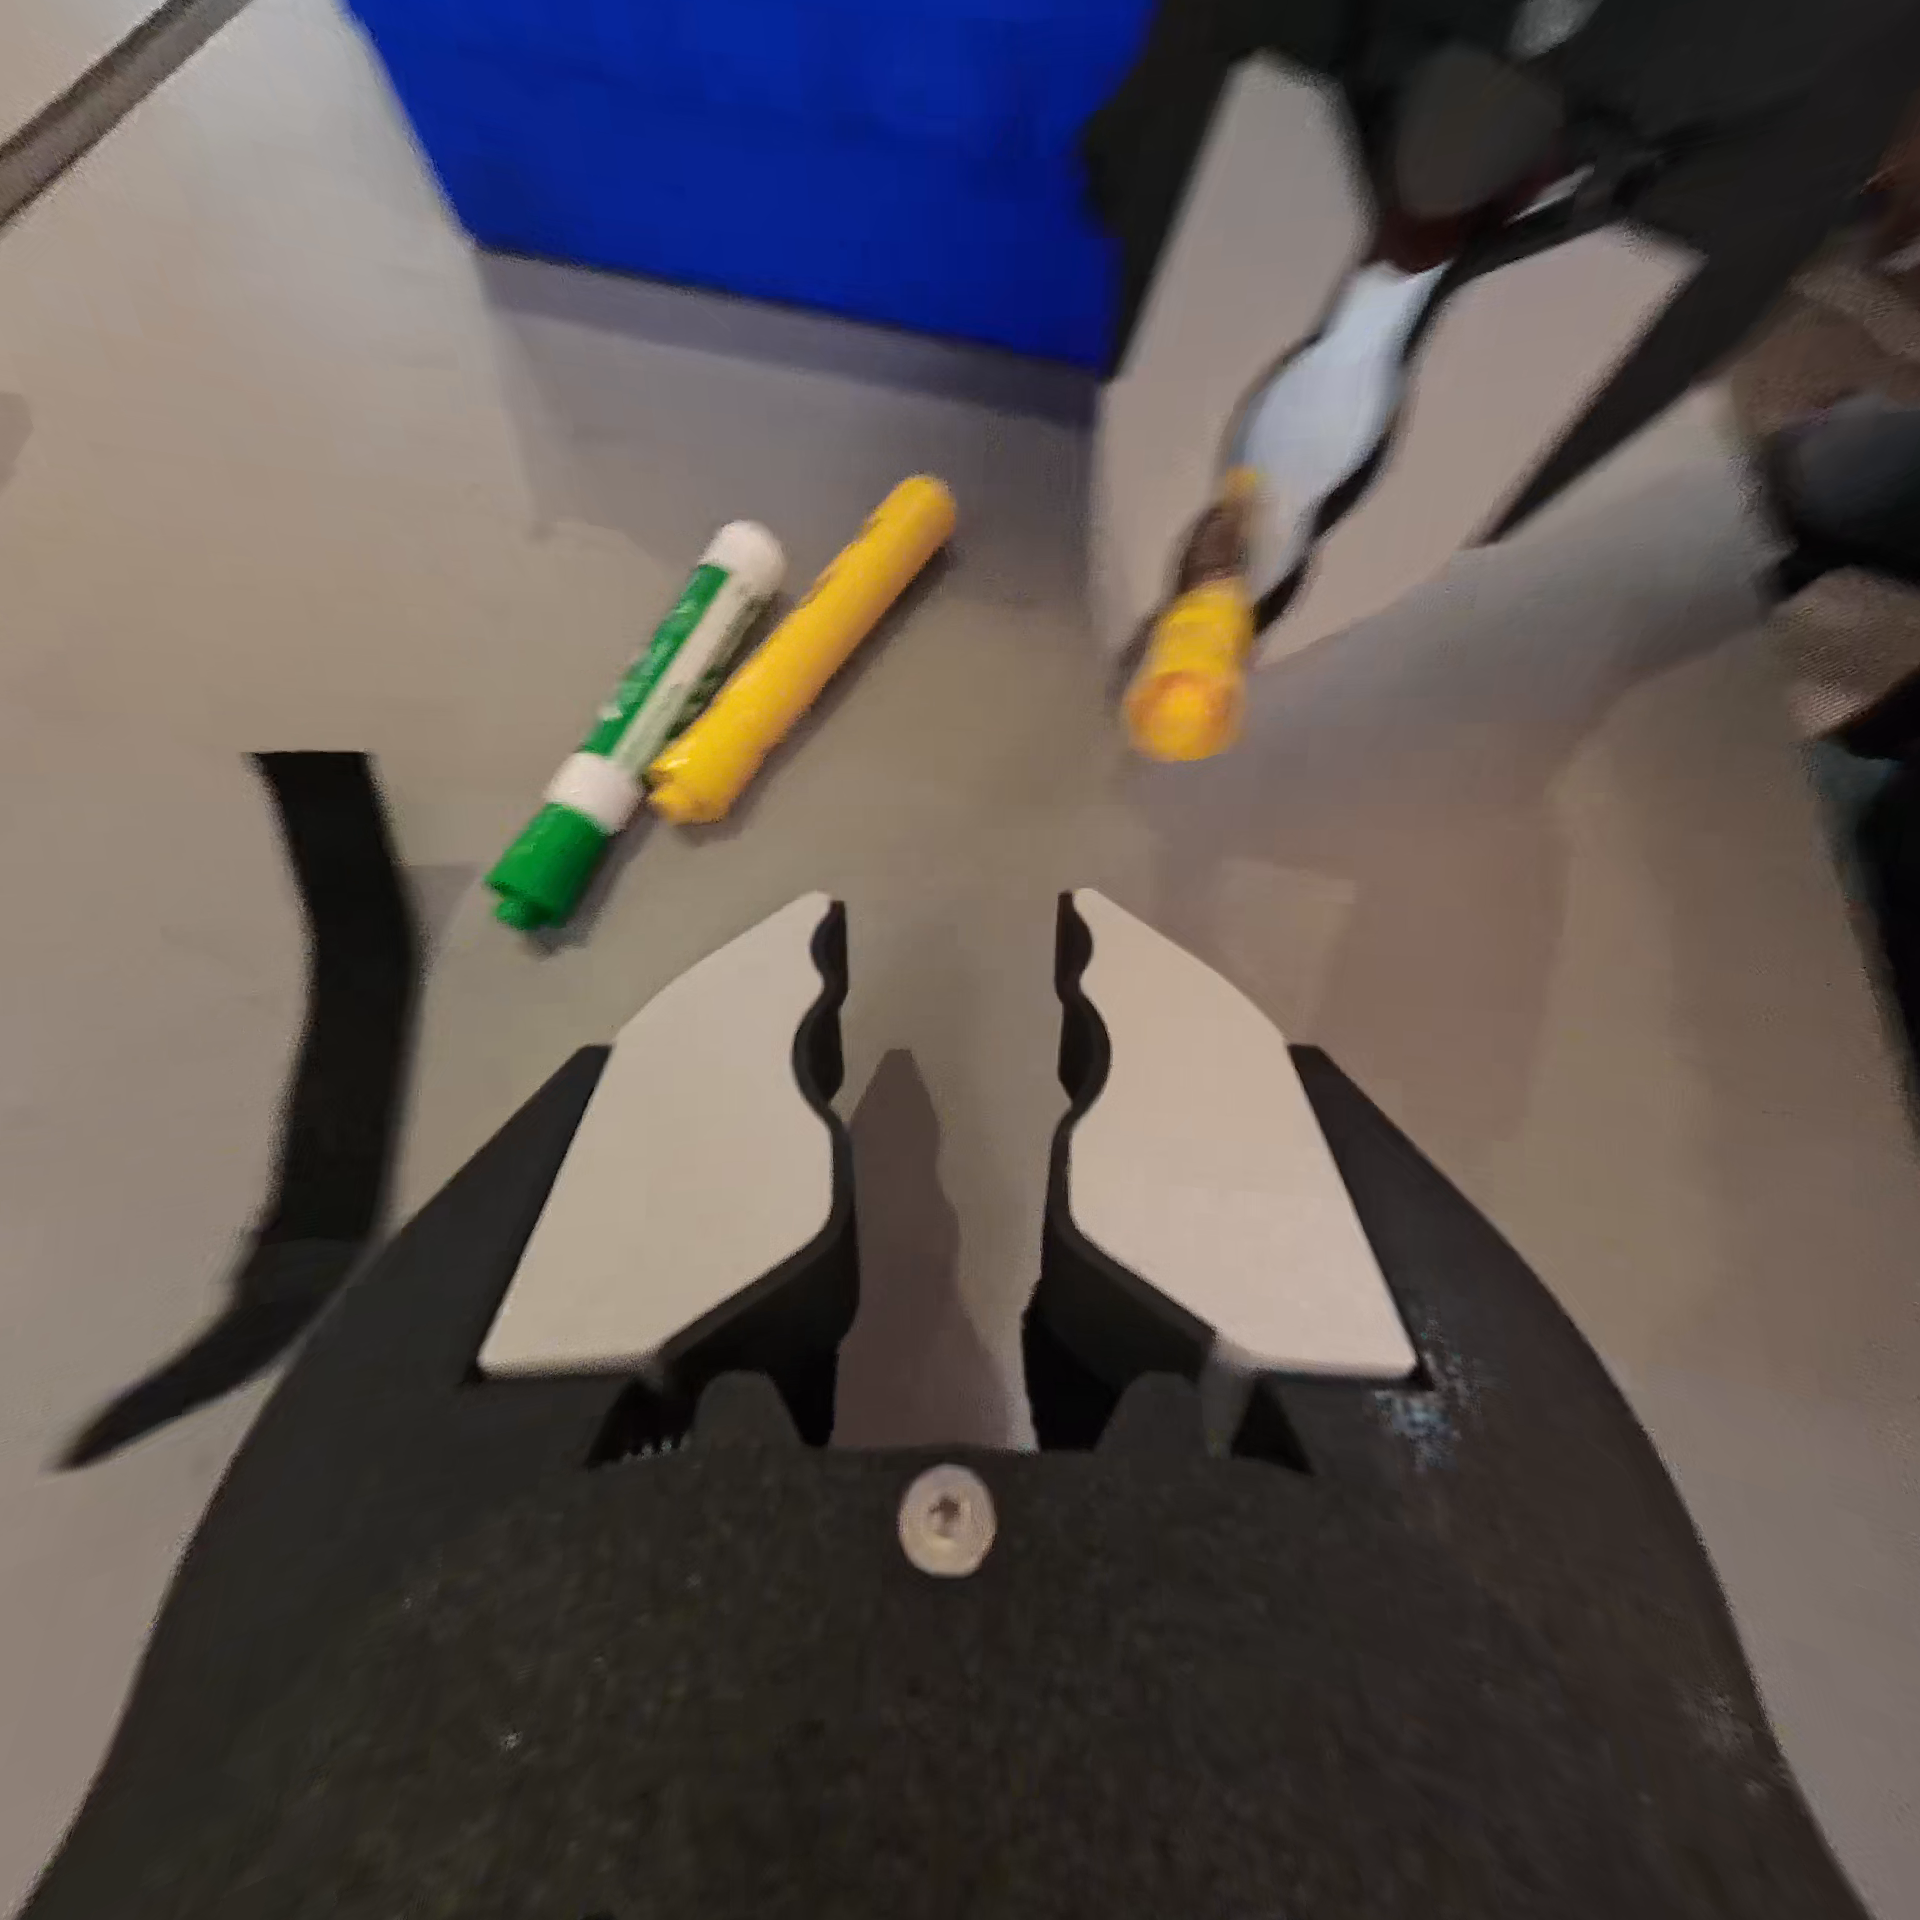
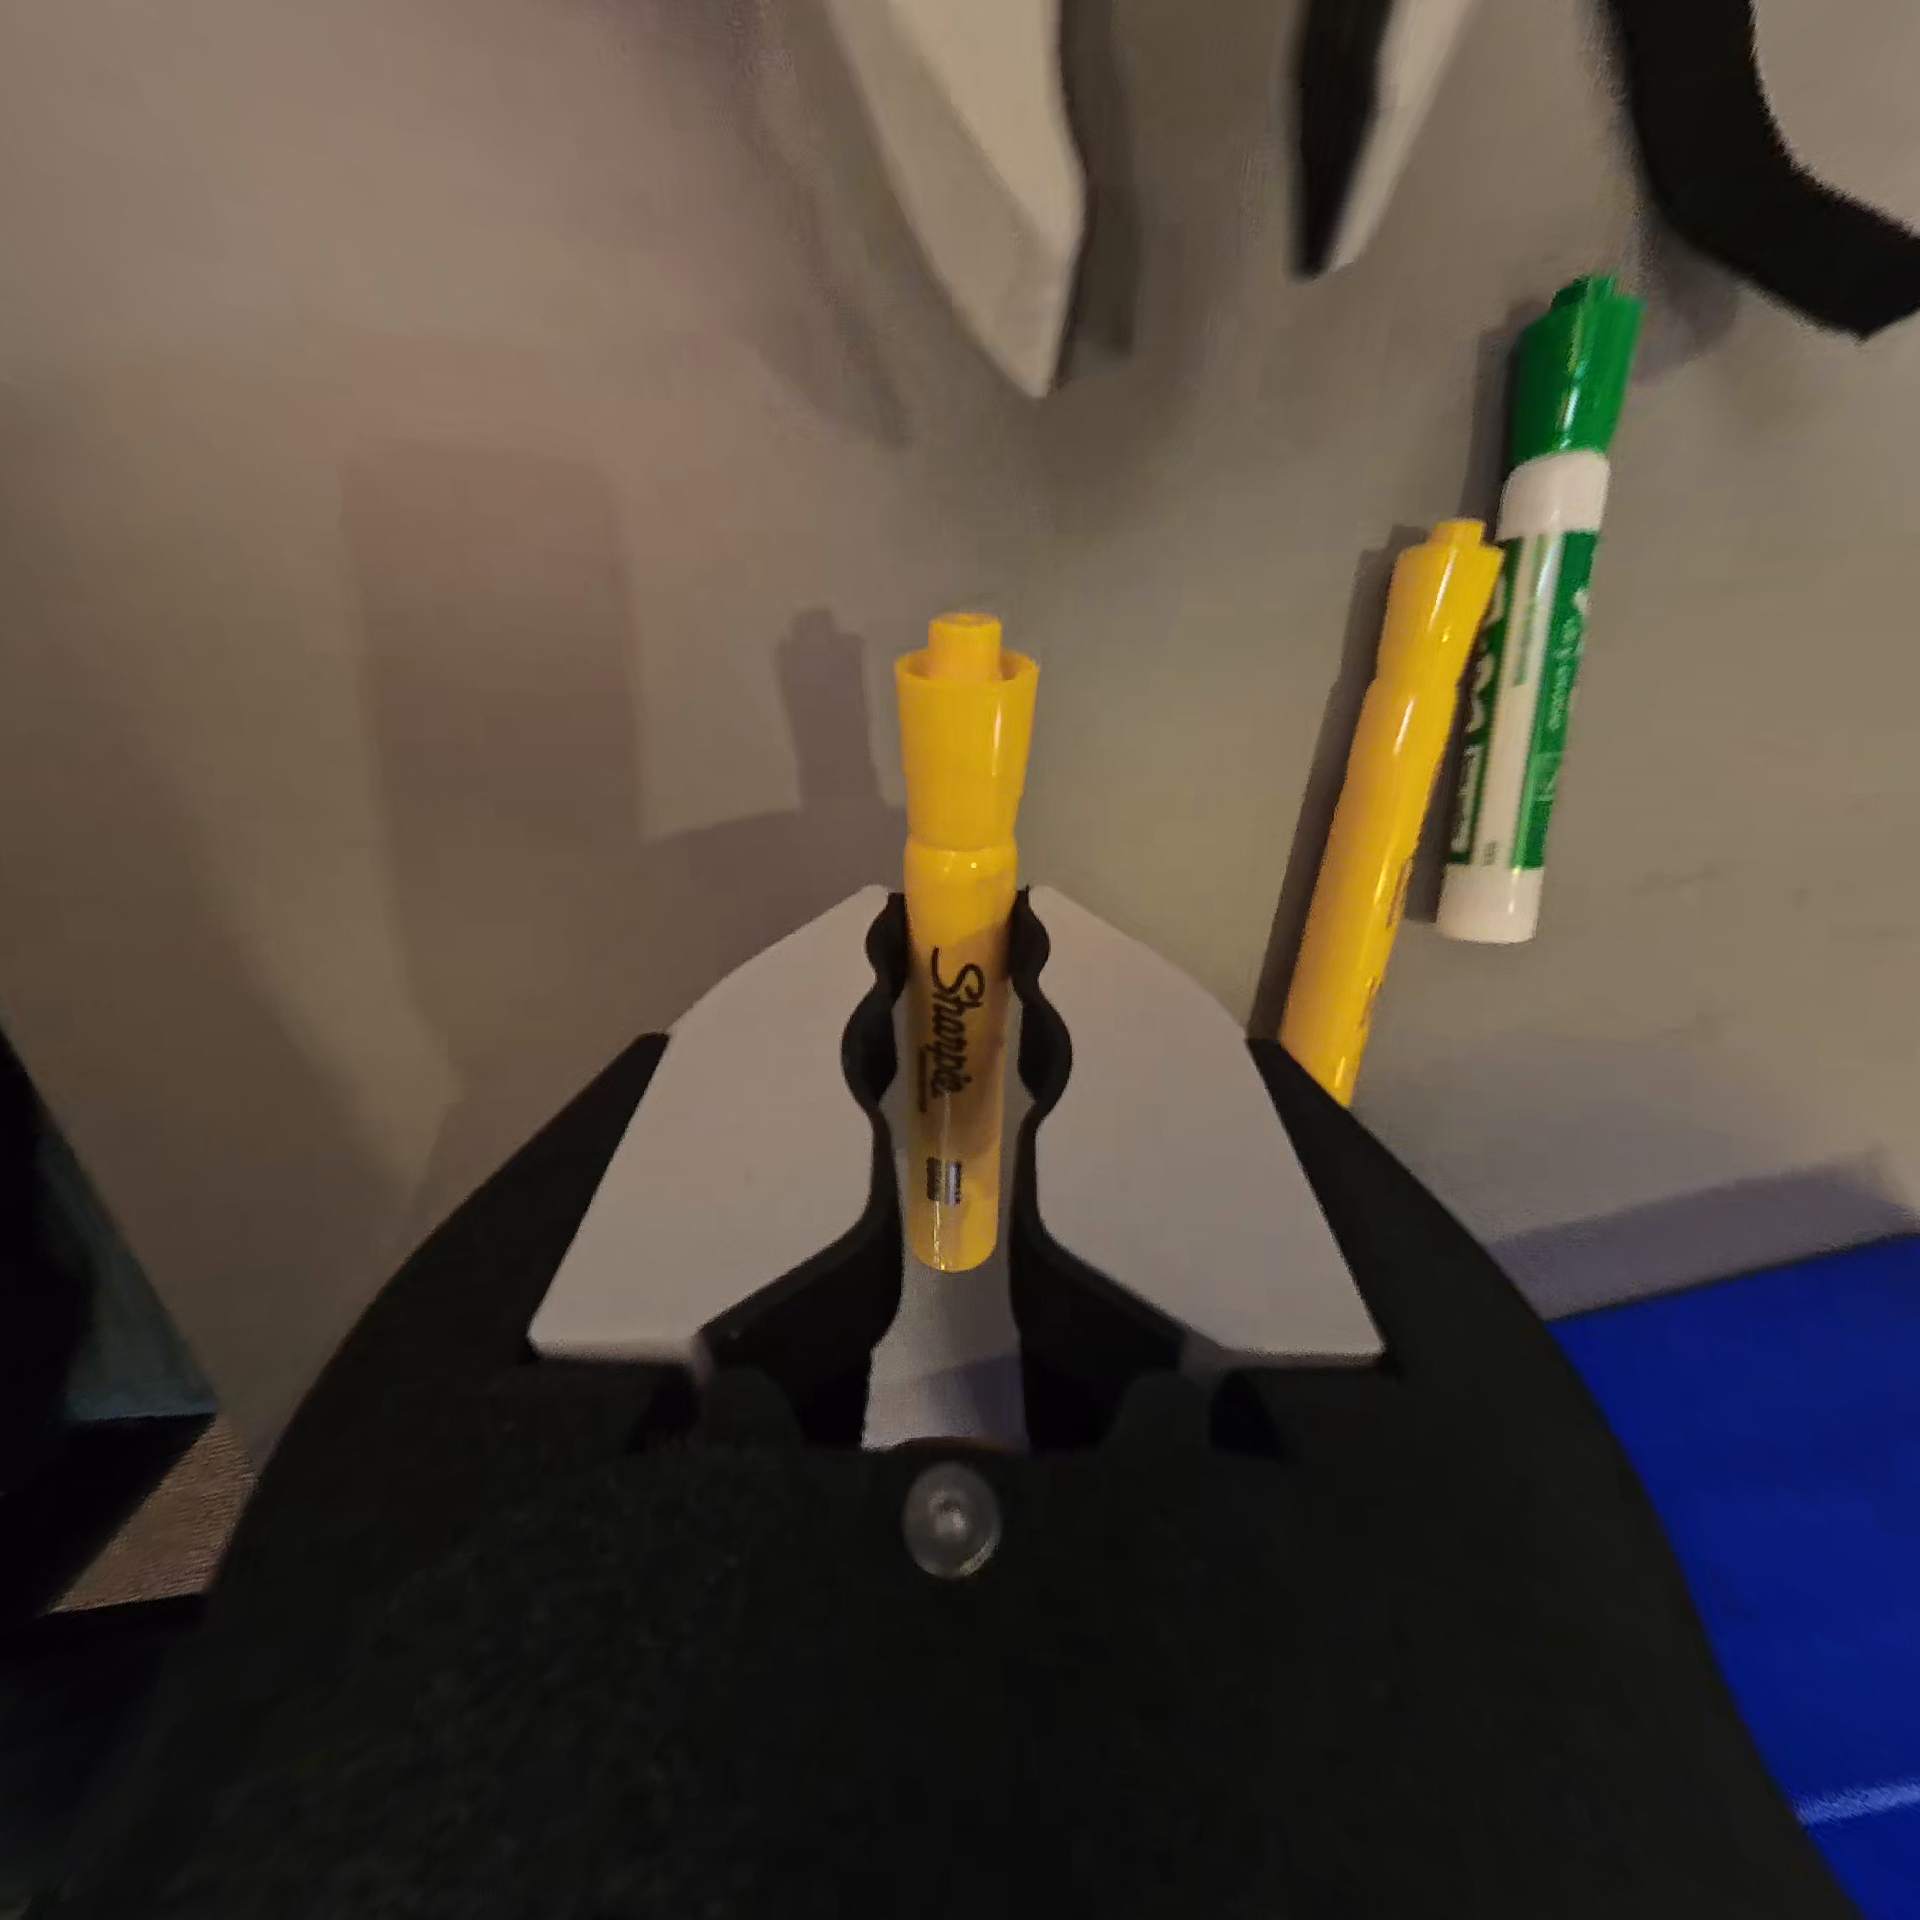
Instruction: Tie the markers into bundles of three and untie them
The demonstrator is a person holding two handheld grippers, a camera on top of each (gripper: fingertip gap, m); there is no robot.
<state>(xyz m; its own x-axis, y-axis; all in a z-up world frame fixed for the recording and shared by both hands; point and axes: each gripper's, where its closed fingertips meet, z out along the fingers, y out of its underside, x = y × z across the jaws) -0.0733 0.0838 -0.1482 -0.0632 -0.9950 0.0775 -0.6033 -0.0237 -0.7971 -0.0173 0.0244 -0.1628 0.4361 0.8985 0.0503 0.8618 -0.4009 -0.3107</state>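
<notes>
Two markers — a green one (image 1: 636, 720) touching a yellow one (image 1: 800, 649) — lay on the grey table (image 1: 260, 499), while the right gripper (image 2: 957, 904) clamped a third yellow marker (image 2: 957, 935) and the left gripper (image 1: 951, 909) hung parted, holding nothing.

Left gripper (image 1: 951, 914) and right gripper (image 2: 956, 904): matte black textured bodies, pale grey finger plates, wavy black inner pads, one silver centre screw each
</notes>
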